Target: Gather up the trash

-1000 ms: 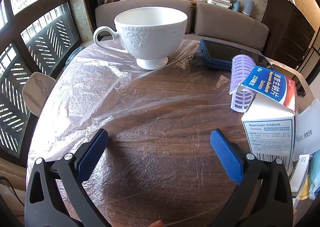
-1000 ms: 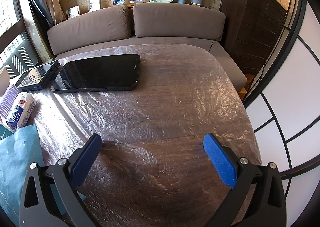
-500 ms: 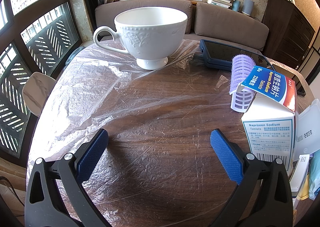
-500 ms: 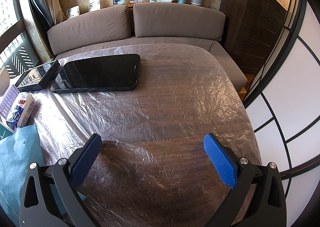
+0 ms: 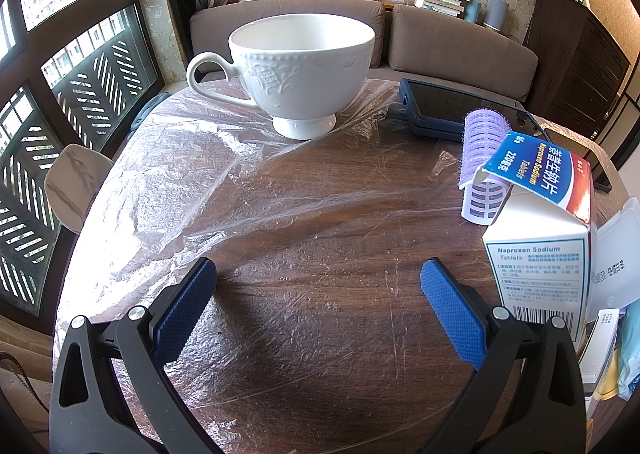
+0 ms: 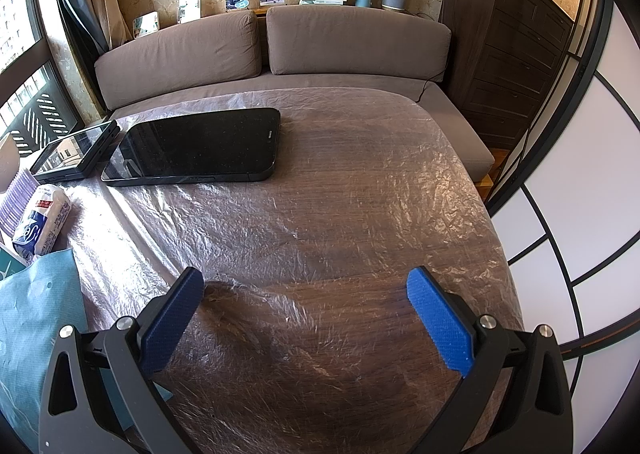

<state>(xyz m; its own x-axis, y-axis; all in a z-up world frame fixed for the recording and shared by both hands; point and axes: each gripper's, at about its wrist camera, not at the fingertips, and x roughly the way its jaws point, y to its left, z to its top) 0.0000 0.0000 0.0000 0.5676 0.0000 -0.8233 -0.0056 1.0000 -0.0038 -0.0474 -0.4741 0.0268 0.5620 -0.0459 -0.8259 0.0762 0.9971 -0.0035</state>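
The round wooden table (image 6: 360, 182), wrapped in crinkled clear plastic film (image 5: 168, 182), fills both views; its rim curves away on the left toward the window and on the right toward the sliding screen, with the brown sofa (image 6: 320, 46) just behind its far edge. A wide bare stretch of tabletop lies ahead of each tool. The left gripper (image 5: 318, 286) hovers low over the wood with its blue pads spread wide, nothing between them; the right gripper (image 6: 306, 294) is likewise spread and empty. Far ahead of the left gripper stands a white teacup (image 5: 302, 66), upright, handle to the left. To that gripper's right, close beside its right finger, stands a Naproxen Sodium tablet box (image 5: 540, 254) with its top flap raised, a purple hair roller (image 5: 482, 146) touching its far side. In the right wrist view a large black tablet (image 6: 200, 148) and a smaller phone (image 6: 76, 152) lie side by side near the far rim. Left of the right gripper lie a blue paper towel (image 6: 36, 314) and, beyond it, a small tissue pack (image 6: 42, 220).
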